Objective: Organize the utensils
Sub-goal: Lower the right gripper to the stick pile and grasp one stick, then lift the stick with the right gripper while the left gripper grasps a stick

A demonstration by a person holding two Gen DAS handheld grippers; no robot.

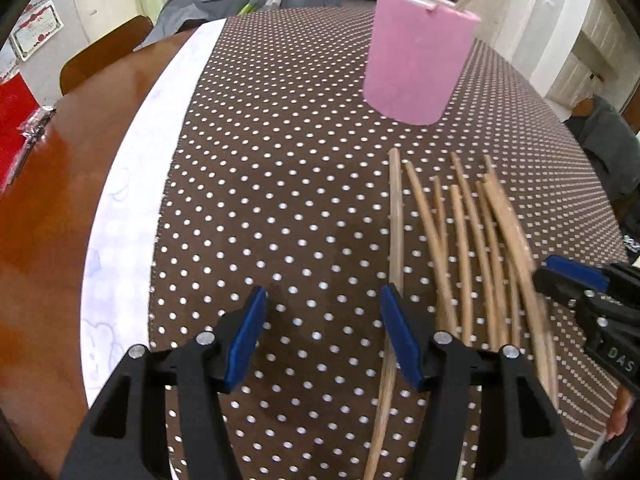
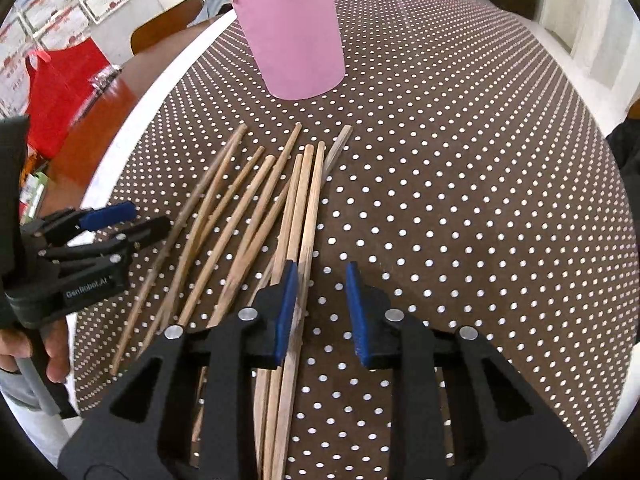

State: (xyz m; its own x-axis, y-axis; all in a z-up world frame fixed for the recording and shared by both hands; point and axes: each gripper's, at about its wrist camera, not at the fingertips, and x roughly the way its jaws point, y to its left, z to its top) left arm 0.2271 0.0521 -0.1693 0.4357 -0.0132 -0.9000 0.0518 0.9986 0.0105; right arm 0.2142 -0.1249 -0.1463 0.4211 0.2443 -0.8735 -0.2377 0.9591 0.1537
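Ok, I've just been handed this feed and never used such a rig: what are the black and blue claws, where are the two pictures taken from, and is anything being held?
There is no robot arm. A person holds one two-finger clamp in each hand, and a fisheye camera on each clamp looks forward along its fingers. One picture is from the left gripper, the other from the right gripper; each also shows the other at its edge. Both stand open with nothing between the blue pads. On the brown dotted tablecloth lies a loose spread of wooden chopsticks, partly crossing. Beyond them stands a pink cup with a few sticks already in it. The right gripper's left finger is over the rightmost sticks; the left gripper's right finger is by the leftmost one.
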